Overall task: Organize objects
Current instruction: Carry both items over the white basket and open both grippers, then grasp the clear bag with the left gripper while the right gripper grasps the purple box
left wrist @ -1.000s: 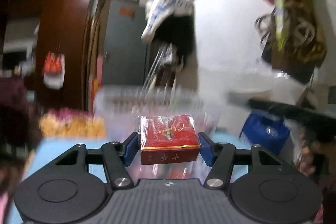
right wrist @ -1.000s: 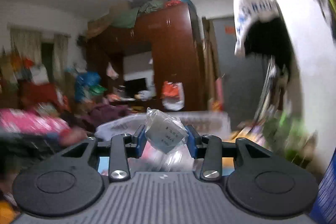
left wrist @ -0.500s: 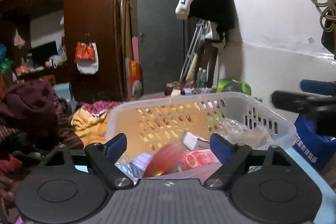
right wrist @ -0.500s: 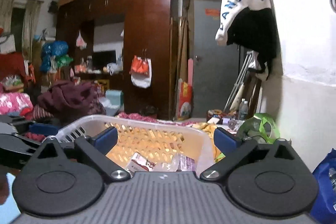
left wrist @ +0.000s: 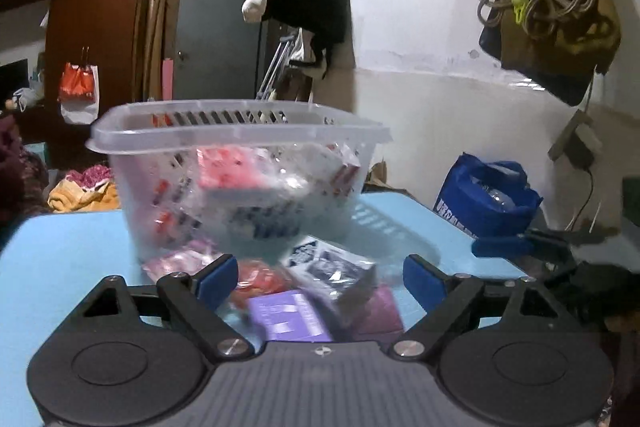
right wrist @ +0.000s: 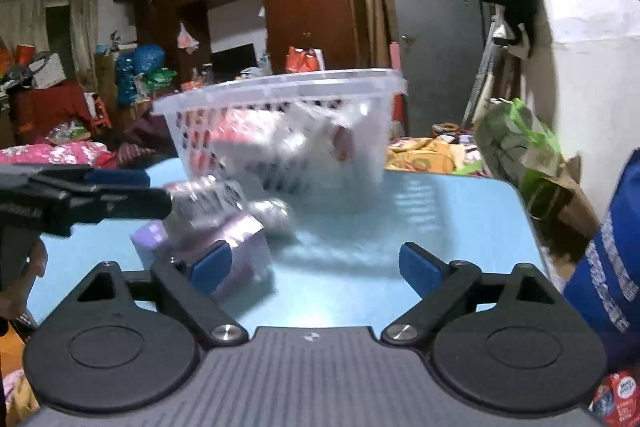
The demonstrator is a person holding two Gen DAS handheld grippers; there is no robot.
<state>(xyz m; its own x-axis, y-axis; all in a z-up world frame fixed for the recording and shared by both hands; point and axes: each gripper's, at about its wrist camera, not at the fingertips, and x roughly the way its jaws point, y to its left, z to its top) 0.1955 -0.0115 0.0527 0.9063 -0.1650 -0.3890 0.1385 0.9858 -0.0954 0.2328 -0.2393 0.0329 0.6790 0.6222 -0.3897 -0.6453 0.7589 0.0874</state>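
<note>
Packets waiting to be sorted lie in a loose heap on the blue tabletop (left wrist: 72, 251), low in the centre of the left wrist view: a purple box (left wrist: 288, 315), a red pouch (left wrist: 260, 277) and a clear-wrapped printed pack (left wrist: 332, 267). Just behind them stands the clear plastic basket (left wrist: 240, 135), already holding several packets, so it seems to be the collecting place. The left tool (left wrist: 316, 277) hovers over the heap, its jaws opening, gripping nothing. The right tool (right wrist: 316, 263) is closing from wide, with only bare tabletop between its pads and the purple box at its left pad, probably lining up a pick.
</note>
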